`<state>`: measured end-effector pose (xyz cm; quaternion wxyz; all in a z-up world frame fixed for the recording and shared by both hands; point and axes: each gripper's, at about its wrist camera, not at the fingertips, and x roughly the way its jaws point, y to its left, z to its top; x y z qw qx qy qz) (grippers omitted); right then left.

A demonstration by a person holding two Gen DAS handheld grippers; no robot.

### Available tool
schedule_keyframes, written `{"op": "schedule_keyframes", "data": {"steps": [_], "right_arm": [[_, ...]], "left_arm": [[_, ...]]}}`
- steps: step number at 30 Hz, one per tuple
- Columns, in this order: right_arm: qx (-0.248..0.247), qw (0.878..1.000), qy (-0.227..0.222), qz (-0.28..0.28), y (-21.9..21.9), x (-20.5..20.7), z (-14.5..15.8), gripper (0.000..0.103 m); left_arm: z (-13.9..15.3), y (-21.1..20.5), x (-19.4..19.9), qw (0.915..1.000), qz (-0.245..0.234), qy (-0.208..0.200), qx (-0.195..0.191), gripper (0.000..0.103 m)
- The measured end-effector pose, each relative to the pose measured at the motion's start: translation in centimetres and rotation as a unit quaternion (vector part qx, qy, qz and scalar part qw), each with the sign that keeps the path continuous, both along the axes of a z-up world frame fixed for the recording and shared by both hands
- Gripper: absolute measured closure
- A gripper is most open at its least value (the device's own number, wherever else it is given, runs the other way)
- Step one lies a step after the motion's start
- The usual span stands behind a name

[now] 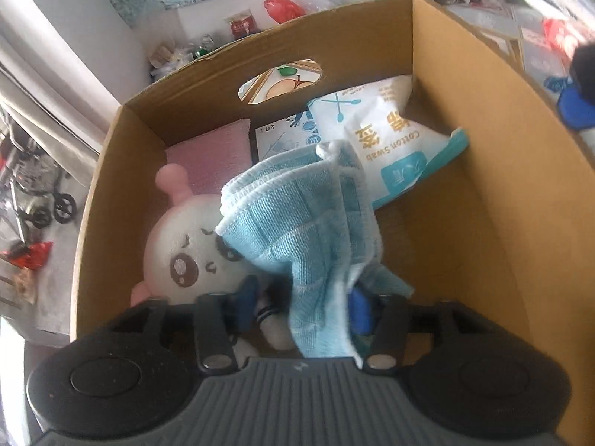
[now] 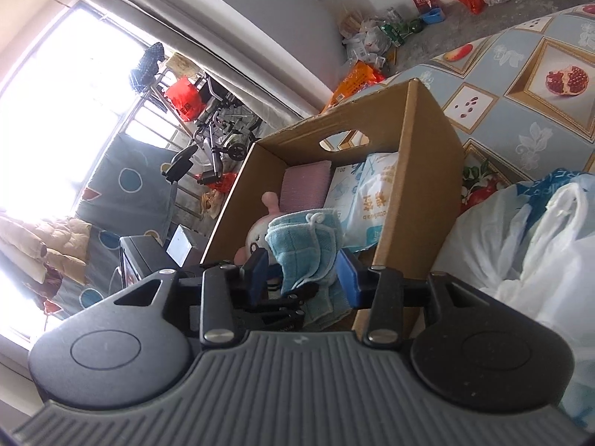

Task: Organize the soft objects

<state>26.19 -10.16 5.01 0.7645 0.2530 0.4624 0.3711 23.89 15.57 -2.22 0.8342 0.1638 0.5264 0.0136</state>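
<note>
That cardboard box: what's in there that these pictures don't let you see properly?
- Plush toy: its body, left wrist view, is hidden by the blue towel and the claw.
- Flat packet: mostly covered by the cotton swab bag; print unreadable.
- Box floor near the claw: hidden in both views.
- Right wrist view: whether the towel touches the pads is unclear.

A soft light-blue folded cloth [image 1: 297,223] droops inside the brown cardboard box [image 1: 483,148], lying over a white-and-pink plush toy [image 1: 182,252] at the near left.
</note>
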Motion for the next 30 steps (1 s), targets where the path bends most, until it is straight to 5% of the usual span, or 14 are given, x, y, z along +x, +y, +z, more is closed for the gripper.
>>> {"op": "schedule_keyframes", "data": {"steps": [6, 16, 24, 30], "right_arm": [[0.000, 1.000, 0.000, -0.005, -1.0, -0.3, -0.1, 0.062], [0.014, 0.999, -0.030, -0.021, -4.5, -2.1, 1.6, 0.048], [0.008, 0.998, -0.055, -0.043, -10.6, -5.0, 3.1, 0.045], [-0.024, 0.993, -0.069, -0.091, -18.3, -8.0, 3.8, 0.036]], "left_arm": [[1.2, 0.5, -0.5, 0.9988, 0.021, 0.001, -0.045, 0.033], [6.5, 0.4, -3.1, 0.9906, 0.046, -0.080, -0.101, 0.018], [11.5, -2.4, -9.0, 0.9710, 0.040, -0.157, -0.176, 0.018], [13.4, -8.0, -14.2, 0.9496, -0.030, -0.211, -0.230, 0.012]]}}
